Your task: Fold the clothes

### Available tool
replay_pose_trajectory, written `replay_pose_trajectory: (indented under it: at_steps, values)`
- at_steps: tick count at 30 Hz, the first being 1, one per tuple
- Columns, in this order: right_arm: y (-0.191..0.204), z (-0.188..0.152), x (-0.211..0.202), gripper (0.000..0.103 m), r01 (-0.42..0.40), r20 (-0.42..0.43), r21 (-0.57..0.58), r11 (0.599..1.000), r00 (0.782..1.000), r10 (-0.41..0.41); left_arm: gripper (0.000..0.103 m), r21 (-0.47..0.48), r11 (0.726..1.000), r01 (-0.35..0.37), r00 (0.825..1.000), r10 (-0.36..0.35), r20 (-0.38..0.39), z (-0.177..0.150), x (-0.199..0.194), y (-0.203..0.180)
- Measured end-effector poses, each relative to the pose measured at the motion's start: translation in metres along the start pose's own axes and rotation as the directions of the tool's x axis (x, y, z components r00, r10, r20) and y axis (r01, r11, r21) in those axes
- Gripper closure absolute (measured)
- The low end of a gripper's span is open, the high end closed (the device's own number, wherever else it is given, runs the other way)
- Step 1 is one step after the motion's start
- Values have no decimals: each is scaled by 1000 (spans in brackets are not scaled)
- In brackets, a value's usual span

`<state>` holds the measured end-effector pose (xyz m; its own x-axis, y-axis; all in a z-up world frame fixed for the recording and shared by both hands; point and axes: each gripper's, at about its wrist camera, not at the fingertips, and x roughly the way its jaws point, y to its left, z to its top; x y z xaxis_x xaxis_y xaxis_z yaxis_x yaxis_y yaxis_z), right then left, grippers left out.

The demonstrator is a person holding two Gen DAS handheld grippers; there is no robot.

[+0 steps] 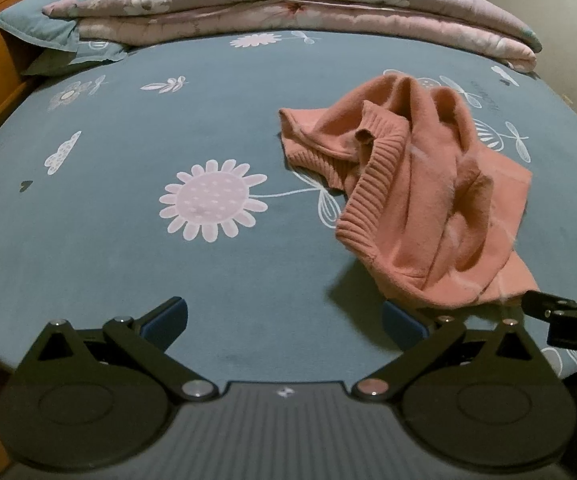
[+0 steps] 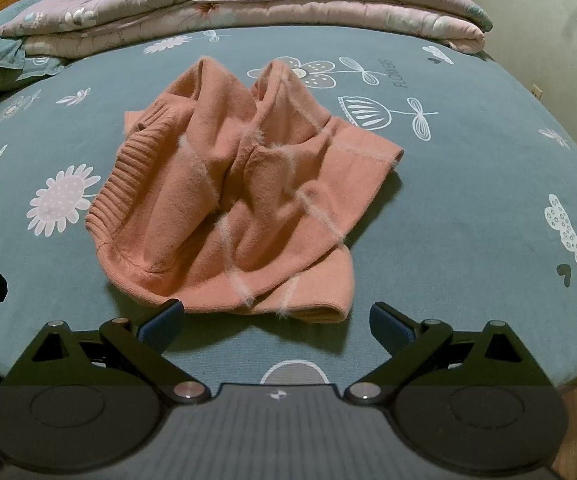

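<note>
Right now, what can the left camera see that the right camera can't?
Only the left wrist view shows the big pink sunflower print in full and bare sheet ahead of the open left gripper. Only the right wrist view shows the "FLOWERS" lettering and the cloud print. Both show the crumpled pink sweater, the folded quilt, and the blue bedsheet.

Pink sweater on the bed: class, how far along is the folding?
Done: nothing; the pink sweater lies crumpled on the bedsheet. In hand: nothing; the left tool and right tool are open and empty. Left: spreading it flat, then every fold.
</note>
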<state>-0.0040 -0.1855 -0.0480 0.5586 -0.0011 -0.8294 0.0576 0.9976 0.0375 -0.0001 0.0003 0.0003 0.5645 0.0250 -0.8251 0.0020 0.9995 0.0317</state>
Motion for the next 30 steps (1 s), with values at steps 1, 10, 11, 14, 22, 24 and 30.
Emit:
replay_pose_trajectory:
  at_steps: [1, 10, 11, 14, 22, 24, 30]
  values:
    - [0, 0, 0, 2, 1, 0, -2, 1000, 1000, -1, 1, 5, 1000, -4, 1000, 4, -8, 3, 1, -2]
    - [1, 0, 3, 2, -6, -3, -12, 1000, 1000, 6, 1, -14, 1000, 13, 1000, -13, 1, 3, -1, 2]
    - [0, 1, 1, 2, -8, -5, -12, 1000, 1000, 8, 1, -19, 1000, 19, 1000, -19, -1, 3, 0, 3]
    - [3, 1, 2, 2, -7, -6, -15, 1000, 1000, 7, 1, -28, 999, 23, 1000, -23, -5, 4, 1, 3]
    - [5, 2, 4, 2, -6, -16, -21, 1000, 1000, 6, 1, -14, 1000, 18, 1000, -18, -13, 5, 4, 0]
    - [5, 3, 4, 2, -7, -18, -22, 1000, 1000, 7, 1, -10, 1000, 15, 1000, -15, -12, 5, 4, -1]
    - [4, 3, 8, 2, -10, -23, -23, 1000, 1000, 10, 1, -9, 1000, 18, 1000, -18, -9, 6, 7, -1]
